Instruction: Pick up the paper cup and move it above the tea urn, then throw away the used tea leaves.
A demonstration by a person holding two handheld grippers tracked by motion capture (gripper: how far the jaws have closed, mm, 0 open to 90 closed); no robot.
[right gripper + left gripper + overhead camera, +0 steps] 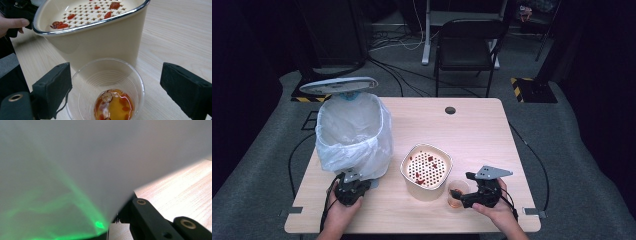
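Beyond the light wooden table (pixel 492 125), far ahead of the grippers, a black folding metal chair (pixel 467 47) stands on grey carpeted floor (pixel 572 150). Dark cables (pixel 387 70) trail across it; the surrounding room is dim.

No text, label, brand, number or sign is showing legibly anywhere in these views: nothing readable is appearing on the bench (pixel 472 130) or on anything standing on it.
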